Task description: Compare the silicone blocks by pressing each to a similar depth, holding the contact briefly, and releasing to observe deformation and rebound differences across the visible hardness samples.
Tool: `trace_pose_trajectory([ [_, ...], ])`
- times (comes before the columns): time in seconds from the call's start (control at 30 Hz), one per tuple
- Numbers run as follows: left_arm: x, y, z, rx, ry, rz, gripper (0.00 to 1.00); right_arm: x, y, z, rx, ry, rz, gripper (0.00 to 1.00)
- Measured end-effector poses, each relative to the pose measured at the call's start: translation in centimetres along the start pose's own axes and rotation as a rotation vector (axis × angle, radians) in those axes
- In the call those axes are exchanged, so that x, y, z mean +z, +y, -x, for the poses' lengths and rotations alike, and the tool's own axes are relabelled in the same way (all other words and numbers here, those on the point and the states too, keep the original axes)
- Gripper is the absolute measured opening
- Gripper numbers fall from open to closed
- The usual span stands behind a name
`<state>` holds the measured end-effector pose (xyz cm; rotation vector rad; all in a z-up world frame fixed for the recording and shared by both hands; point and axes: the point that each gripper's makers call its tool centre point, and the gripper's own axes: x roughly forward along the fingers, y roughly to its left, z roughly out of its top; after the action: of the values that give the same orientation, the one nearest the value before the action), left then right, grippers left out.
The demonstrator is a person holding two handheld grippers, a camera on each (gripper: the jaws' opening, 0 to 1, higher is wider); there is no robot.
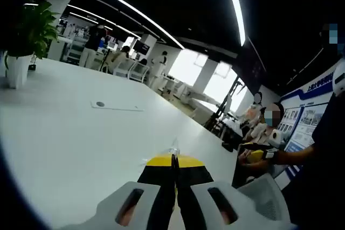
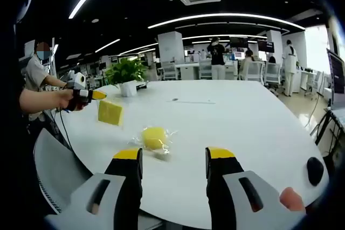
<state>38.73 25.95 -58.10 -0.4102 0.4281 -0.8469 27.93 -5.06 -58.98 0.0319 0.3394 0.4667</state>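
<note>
- Yellow-tipped fingers of the right gripper (image 2: 173, 161) stand wide apart, holding nothing, low over the white worktop (image 2: 253, 127).
- Just beyond them a round yellow silicone block (image 2: 154, 137) in clear wrapping lies on the worktop.
- Off to the left, the left gripper (image 2: 99, 95) holds a square yellow block (image 2: 110, 112) up in the air, clear of the worktop.
- Seen along the left gripper (image 1: 174, 161) itself, its fingers are pressed close with a bit of clear wrapping at their tips.
- Further back stands a potted plant (image 2: 125, 74).

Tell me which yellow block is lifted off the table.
The square yellow block, hanging from the left gripper. The rounder wrapped one lies on the white table.
</note>
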Motion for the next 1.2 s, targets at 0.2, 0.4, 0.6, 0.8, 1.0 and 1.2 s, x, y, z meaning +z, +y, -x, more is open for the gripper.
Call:
trace_pose_trajectory([
  [0.2,-1.2,0.9,-0.2,0.002,0.007,0.056,0.0,-0.2,0.0,0.2,-0.003,0.006,-0.009,0.41],
  [0.4,-1.8,2.8,-0.1,0.021,-0.011,0.117,0.0,-0.6,0.7,0.1,0.011,0.027,-0.004,0.4],
  [0.6,-1.3,4.8,0.6,0.06,-0.009,0.119,0.0,-0.7,0.9,0.0,0.021,0.047,0.006,0.39],
  [0.8,-1.4,6.0,0.6,0.068,0.018,0.11,0.0,-0.8,0.9,-0.3,0.023,0.063,0.012,0.38],
  [1.0,-3.5,7.0,-0.4,0.065,0.132,0.063,0.0,-0.7,1.0,-0.5,0.026,0.078,0.027,0.38],
  [1.2,-4.0,8.5,-1.5,0.063,0.165,0.067,0.0,-1.1,1.0,-0.4,0.025,0.099,0.034,0.37],
])
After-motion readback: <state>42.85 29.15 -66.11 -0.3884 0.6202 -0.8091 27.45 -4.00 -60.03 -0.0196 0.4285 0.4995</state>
